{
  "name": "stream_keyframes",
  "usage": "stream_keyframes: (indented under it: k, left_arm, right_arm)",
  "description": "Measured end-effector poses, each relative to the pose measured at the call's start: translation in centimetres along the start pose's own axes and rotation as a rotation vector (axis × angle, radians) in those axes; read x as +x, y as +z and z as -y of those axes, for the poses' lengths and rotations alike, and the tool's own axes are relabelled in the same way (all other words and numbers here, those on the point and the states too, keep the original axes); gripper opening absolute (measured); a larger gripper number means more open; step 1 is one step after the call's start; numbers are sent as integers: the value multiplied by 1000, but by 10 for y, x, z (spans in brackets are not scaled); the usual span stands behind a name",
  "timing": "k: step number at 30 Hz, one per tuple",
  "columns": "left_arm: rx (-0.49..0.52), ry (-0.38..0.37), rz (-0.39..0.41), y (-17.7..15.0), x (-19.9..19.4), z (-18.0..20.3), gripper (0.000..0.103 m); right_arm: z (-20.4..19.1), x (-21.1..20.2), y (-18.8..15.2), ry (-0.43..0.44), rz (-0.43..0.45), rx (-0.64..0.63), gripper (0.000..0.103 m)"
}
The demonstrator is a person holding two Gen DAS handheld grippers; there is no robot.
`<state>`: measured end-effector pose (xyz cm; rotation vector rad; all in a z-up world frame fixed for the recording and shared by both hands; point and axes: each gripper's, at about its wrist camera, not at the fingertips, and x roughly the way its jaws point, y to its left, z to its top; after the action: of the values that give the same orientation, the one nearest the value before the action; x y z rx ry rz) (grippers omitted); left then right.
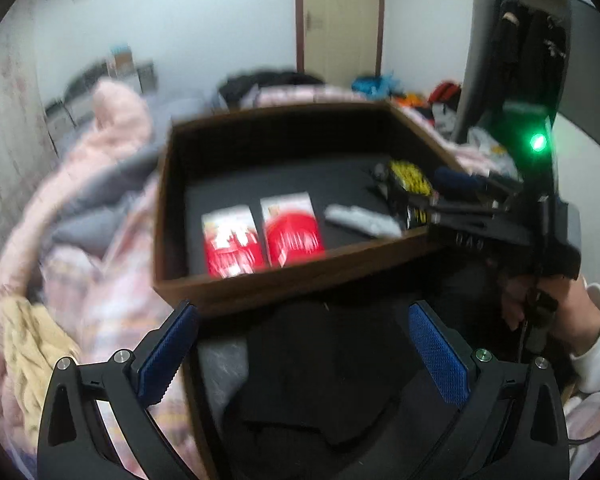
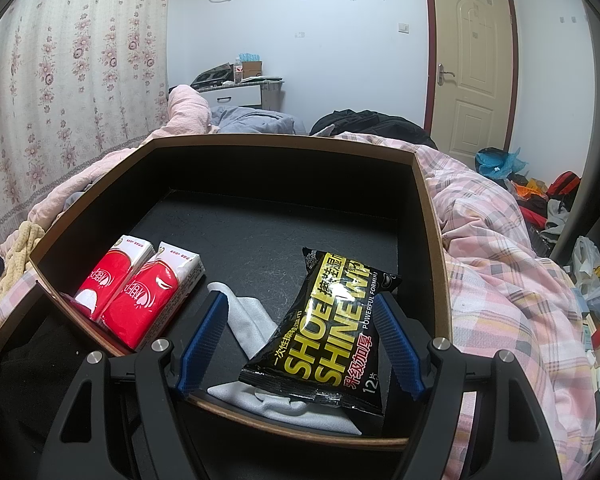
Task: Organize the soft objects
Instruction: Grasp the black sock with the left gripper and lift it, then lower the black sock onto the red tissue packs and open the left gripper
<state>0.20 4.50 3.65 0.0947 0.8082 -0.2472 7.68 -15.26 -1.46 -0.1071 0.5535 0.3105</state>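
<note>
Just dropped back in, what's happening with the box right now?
A person holds a gripper in each hand over a brown box on the bed. In the box lie two red tissue packs, a grey cloth and a black pack of shoe shine wipes. The right gripper hangs open around the wipes pack without pressing it. The left gripper is open and empty.

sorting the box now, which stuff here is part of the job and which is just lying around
Job: wooden box; two red tissue packs; grey cloth; black wipes pack.

Lying about: pink quilt; yellow knit; clothes pile by the door.
</note>
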Motion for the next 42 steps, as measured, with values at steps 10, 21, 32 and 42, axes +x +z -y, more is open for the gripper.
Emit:
stream_keyframes:
  k: [10, 21, 32, 42]
  left_arm:
    - [-8, -46, -269, -12, 49, 10, 71]
    - [-30, -71, -193, -7, 31, 10, 23]
    - [-127, -182, 82, 16, -48, 0, 16]
    - [-115, -146, 160, 30, -53, -2, 15]
  right_arm:
    - [0, 0, 0, 0, 0, 0, 73]
    - [-2, 1, 0, 0, 1, -1, 73]
    - [-3, 0, -1, 0, 1, -1, 73]
    - [-3, 0, -1, 0, 0, 0, 73]
